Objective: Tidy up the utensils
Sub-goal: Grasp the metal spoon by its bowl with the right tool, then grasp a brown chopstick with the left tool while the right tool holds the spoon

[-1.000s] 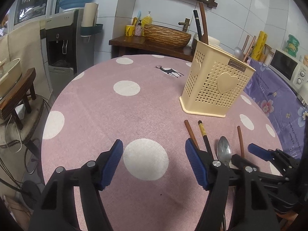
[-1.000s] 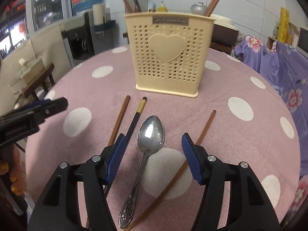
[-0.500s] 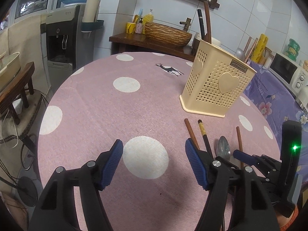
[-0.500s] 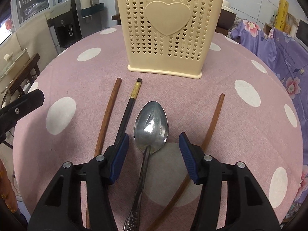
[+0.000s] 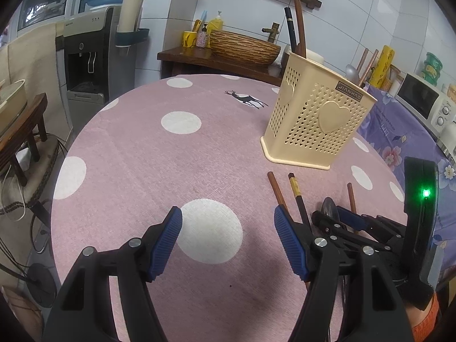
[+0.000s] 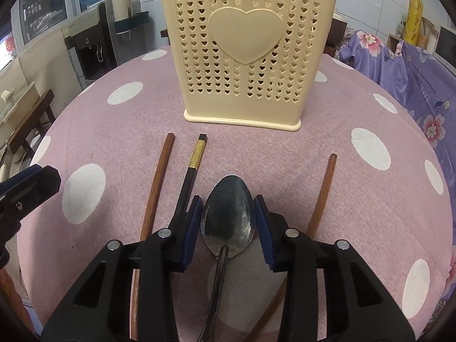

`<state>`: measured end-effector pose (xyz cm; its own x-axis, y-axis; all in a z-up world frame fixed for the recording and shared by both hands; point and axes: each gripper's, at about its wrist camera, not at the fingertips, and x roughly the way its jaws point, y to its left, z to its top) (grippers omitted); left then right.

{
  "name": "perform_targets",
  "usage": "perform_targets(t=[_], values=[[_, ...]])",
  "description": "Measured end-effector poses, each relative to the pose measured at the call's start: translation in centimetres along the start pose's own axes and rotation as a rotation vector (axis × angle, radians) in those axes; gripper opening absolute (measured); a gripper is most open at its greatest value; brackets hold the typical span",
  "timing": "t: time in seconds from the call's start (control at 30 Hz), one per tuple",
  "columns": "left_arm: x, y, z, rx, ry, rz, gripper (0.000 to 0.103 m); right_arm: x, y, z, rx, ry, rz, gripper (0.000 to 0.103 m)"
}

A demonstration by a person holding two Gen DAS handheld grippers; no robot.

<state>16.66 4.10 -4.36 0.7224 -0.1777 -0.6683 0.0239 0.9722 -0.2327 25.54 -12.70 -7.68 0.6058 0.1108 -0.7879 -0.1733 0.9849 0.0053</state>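
Lower and nearer now, the right gripper (image 6: 228, 222) has been closing its jaws around the spoon (image 6: 228, 216) bowl, pads beside its edges, to lift it from the table (image 6: 114, 131) toward the holder (image 6: 248, 48). Left gripper (image 5: 226, 242) hangs open, empty.

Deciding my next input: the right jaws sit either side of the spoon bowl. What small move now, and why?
Probably finish closing the right gripper on the spoon: its jaws have just been closing and flank the bowl, which lies flat on the table. Then lift toward the holder.
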Motion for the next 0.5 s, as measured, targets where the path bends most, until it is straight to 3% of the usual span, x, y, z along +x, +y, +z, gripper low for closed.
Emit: perform_targets(t=[0.2, 0.5], values=[[0.1, -0.4, 0.0, 0.010, 0.003, -0.006, 0.067, -1.7, -1.8, 0.2, 0.076, -0.061, 0.098, 0.038], [1.0, -1.8, -0.1, 0.031, 0.036, -0.025, 0.066, -10.2, -4.3, -0.5, 0.099, -0.312, 0.190, 0.038]])
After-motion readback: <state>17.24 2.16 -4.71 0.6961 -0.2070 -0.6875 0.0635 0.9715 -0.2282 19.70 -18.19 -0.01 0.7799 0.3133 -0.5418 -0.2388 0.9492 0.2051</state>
